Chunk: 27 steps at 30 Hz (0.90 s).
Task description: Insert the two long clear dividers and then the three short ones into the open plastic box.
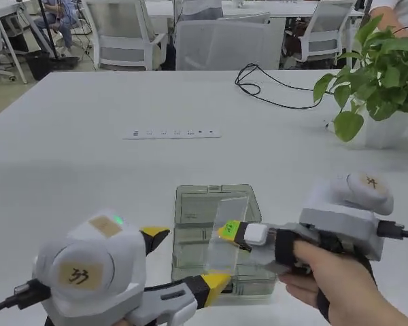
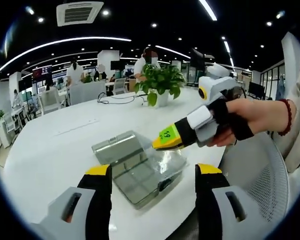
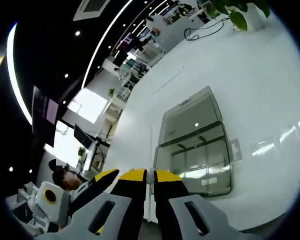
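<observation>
The open clear plastic box [image 1: 180, 255] lies near the table's front edge, its lid [image 1: 204, 204] folded back on the far side. My right gripper [image 1: 229, 231] comes in from the right and is shut on a clear divider [image 1: 232, 209], held upright over the box's base. In the right gripper view the divider [image 3: 151, 150] runs edge-on from between the closed jaws [image 3: 150, 175] toward the box [image 3: 195, 150]. My left gripper [image 1: 185, 258] hovers open at the box's near left side, holding nothing. In the left gripper view [image 2: 154, 172] the box [image 2: 135, 165] lies between its jaws.
A potted plant [image 1: 381, 88] stands at the right of the table, with a black cable [image 1: 265, 85] looping beside it. A pale strip with small marks [image 1: 171, 134] lies mid-table beyond the box. Office chairs [image 1: 122, 34] line the far edge.
</observation>
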### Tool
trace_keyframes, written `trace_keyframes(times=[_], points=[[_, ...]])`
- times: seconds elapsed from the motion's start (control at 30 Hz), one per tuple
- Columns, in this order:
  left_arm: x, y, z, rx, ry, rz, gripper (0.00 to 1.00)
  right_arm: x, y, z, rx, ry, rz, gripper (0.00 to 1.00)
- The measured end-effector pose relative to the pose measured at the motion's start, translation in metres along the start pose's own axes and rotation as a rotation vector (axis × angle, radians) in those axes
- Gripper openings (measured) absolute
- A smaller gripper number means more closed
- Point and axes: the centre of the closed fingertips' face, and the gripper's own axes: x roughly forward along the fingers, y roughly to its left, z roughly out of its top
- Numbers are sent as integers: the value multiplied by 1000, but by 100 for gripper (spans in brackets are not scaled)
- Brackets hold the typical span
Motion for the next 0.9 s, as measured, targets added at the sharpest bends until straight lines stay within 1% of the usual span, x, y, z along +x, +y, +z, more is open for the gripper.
trace_keyframes(times=[0.07,0.1,0.13,0.17,0.3,0.33,0.4,0.43,0.47,0.5,0.53,0.57,0.63,0.67,0.73,0.8,0.9], points=[[0,-1,3,-6,-21,-8,72,0,-4,1,-5,21,-21,7],[0,-2,4,-3,-27,-8,73,-1,-7,-1,-5,42,-37,7],[0,-2,6,10,-37,-5,75,-1,-10,-1,-5,57,-54,7],[0,-2,6,16,-37,-3,77,-1,-10,0,-7,57,-55,7],[2,1,1,17,-10,6,80,-1,-16,-2,-16,121,-98,7],[3,2,0,16,-6,8,81,-2,-18,-3,-20,143,-113,7],[3,4,-3,12,1,8,83,-1,-19,-1,-25,156,-122,7],[3,5,-3,10,3,8,84,-1,-21,0,-25,172,-139,7],[3,5,-3,9,0,7,85,-1,-21,1,-30,180,-143,7],[2,5,-2,6,-14,2,86,0,-22,3,-30,185,-145,7],[2,5,-2,2,-16,0,88,1,-23,4,-29,189,-153,7],[3,5,-3,-1,-13,-8,91,0,-25,3,-33,214,-175,7],[4,5,-5,2,-3,-10,95,1,-29,5,-38,230,-202,7],[4,5,-6,7,0,-10,95,1,-30,4,-38,244,-210,7],[4,6,-5,16,-8,-11,97,1,-33,4,-34,266,-228,7],[4,6,-4,21,-11,-13,100,3,-36,7,-34,280,-239,7],[5,7,-6,32,-1,-13,100,3,-38,9,-17,307,-251,7]])
